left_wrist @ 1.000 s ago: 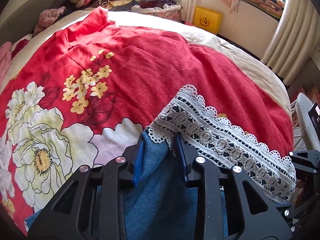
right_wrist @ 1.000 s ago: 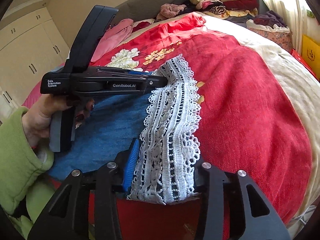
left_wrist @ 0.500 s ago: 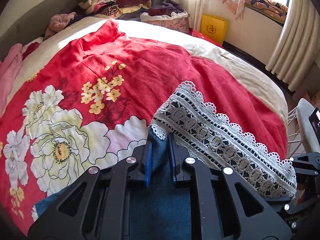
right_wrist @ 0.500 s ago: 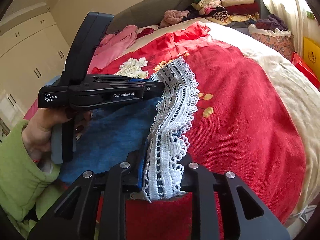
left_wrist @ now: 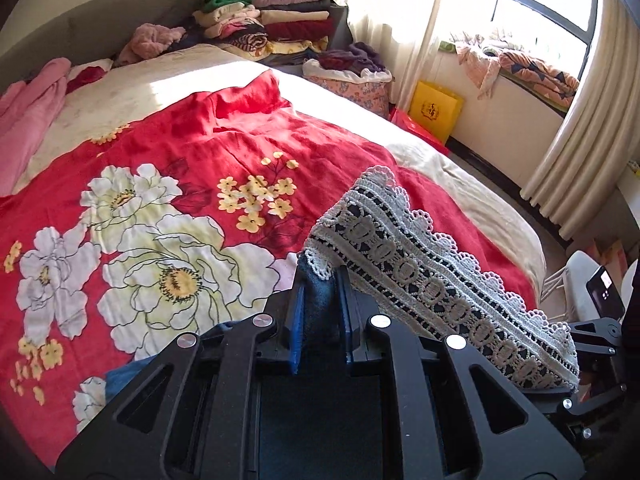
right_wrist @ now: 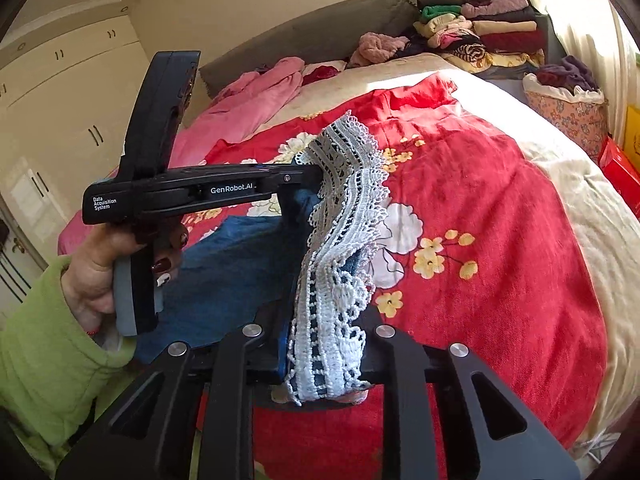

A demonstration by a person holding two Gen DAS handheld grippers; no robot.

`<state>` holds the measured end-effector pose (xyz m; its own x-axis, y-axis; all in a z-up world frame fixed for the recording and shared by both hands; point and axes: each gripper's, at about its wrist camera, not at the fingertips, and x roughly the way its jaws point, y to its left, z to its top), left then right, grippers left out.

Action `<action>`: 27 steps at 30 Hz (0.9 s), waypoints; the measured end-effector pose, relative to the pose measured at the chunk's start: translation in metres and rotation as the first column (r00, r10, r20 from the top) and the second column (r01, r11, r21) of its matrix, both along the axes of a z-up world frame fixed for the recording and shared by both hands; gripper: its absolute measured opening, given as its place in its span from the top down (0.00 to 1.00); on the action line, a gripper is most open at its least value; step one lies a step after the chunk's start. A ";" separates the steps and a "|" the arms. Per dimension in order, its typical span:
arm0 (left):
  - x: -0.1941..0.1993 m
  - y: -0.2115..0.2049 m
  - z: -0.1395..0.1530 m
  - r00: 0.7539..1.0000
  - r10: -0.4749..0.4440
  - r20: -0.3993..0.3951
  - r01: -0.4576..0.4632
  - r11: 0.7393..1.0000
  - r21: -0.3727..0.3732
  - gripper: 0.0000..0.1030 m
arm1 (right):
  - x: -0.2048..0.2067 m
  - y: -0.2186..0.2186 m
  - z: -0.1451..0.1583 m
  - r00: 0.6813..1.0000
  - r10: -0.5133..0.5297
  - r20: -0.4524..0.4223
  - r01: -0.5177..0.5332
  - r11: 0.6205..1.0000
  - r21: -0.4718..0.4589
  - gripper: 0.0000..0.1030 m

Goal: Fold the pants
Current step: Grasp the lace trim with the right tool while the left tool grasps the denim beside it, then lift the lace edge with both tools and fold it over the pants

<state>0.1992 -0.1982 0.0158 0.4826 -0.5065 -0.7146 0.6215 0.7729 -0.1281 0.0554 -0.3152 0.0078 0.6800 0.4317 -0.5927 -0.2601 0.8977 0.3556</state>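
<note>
Left wrist view: the left hand-held gripper (left_wrist: 320, 280) has its 2 fingers drawn narrow and clamped on a corner of the blue denim pants (left_wrist: 318, 300), right where the white lace hem (left_wrist: 432, 280) begins. From that grip the lace hem runs taut to the right, raised above the red floral bedspread (left_wrist: 168, 216), and ends at the right hand-held gripper (left_wrist: 576, 364) at the frame's edge. Denim fabric hangs below and behind the fingers. At the far end of the bed a stack of folded clothes (left_wrist: 272, 20) stands against the grey headboard (left_wrist: 100, 28), and a yellow bag (left_wrist: 436, 110) sits on the floor by the curtain (left_wrist: 576, 136)

Right wrist view: the right hand-held gripper (right_wrist: 326, 344) is closed narrow on the other end of the lace hem (right_wrist: 340, 240), which bunches between its fingers with blue denim (right_wrist: 240, 264) showing behind. The hem rises to the left hand-held gripper (right_wrist: 308, 176), held level by the person's left hand (right_wrist: 108, 276) in a green sleeve (right_wrist: 44, 344). The pants hang between the 2 grippers, over the bedspread (right_wrist: 500, 220). A pink garment (right_wrist: 256, 100) lies near the headboard (right_wrist: 304, 36), and white wardrobe doors (right_wrist: 60, 100) stand at the left
</note>
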 end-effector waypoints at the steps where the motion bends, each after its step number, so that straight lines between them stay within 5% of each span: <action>1: -0.001 0.005 0.003 1.000 0.006 0.005 -0.006 1.000 -0.008 0.92 | 0.000 0.005 0.005 1.000 0.008 0.011 -0.008 1.000 -0.005 0.81; 14: 0.008 0.083 -0.013 0.995 0.090 -0.031 -0.093 0.988 -0.120 0.91 | 0.021 0.087 0.014 0.985 0.173 0.005 -0.172 0.983 -0.062 0.81; 20: 0.010 0.123 -0.031 0.986 0.146 -0.077 -0.157 0.975 -0.158 0.86 | 0.024 0.143 0.007 0.968 0.252 -0.019 -0.251 0.953 -0.169 0.81; 27: 0.008 0.186 -0.041 0.962 0.247 -0.120 -0.270 0.933 -0.238 0.85 | 0.022 0.190 -0.005 0.933 0.352 -0.068 -0.359 0.918 -0.166 0.72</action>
<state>0.2073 -0.0120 -0.0249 0.5628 -0.5399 -0.6260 0.3825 0.8414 -0.3818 0.0776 -0.1256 0.0028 0.4776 0.5297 -0.7009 -0.5637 0.7967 0.2180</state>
